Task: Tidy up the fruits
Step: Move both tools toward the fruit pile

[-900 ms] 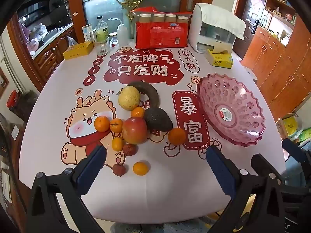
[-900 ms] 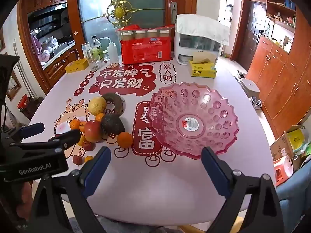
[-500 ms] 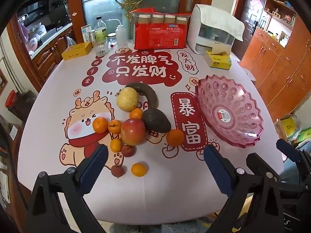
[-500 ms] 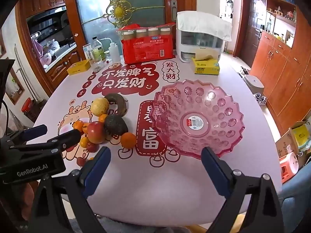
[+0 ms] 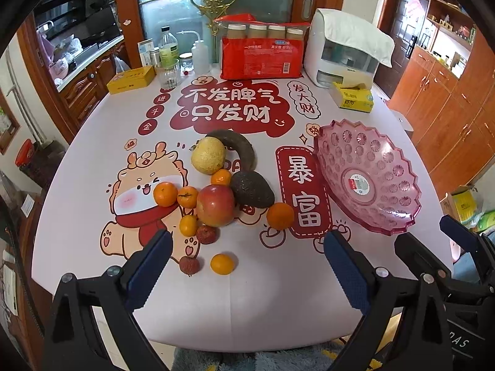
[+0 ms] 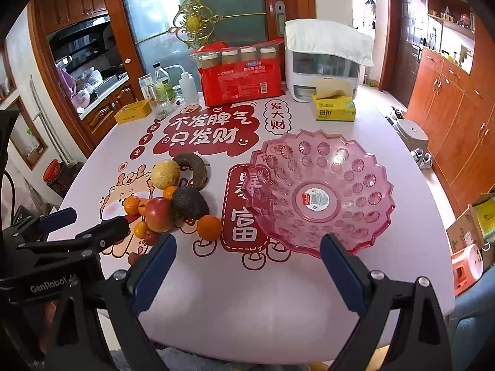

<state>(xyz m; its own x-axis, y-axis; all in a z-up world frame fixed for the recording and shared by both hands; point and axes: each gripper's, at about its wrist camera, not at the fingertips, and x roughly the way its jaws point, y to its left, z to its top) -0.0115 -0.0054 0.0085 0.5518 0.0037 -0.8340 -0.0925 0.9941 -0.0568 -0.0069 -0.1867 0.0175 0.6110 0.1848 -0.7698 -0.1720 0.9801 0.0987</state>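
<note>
Fruits lay in a loose heap on the tabletop (image 5: 77, 204), none yet in the pink bowl (image 5: 399, 213), which stood empty to the heap's right. From the left gripper (image 5: 244, 266) the heap sat at about twelve o'clock, just past its fingers, which stood wide apart with nothing between them. The right gripper (image 6: 247, 266) also had its fingers spread wide and empty, and from it the heap lay toward ten o'clock while the bowl sat at about one o'clock. I judged the left hand the nearer to the fruit and the right the nearer to the bowl. Counting in the left view: one red apple (image 5: 215, 205), one yellowish pear (image 5: 208, 155), one dark avocado (image 5: 252, 189) with its long axis running from ten to four o'clock, and one blackened banana (image 5: 239, 147) curving behind the pear. I counted six small oranges, the nearest one (image 5: 222, 264) lying apart at the heap's near edge and another (image 5: 280, 215) at the right, toward the bowl. Two reddish lychees completed it, one (image 5: 189, 265) beside the nearest orange.
</note>
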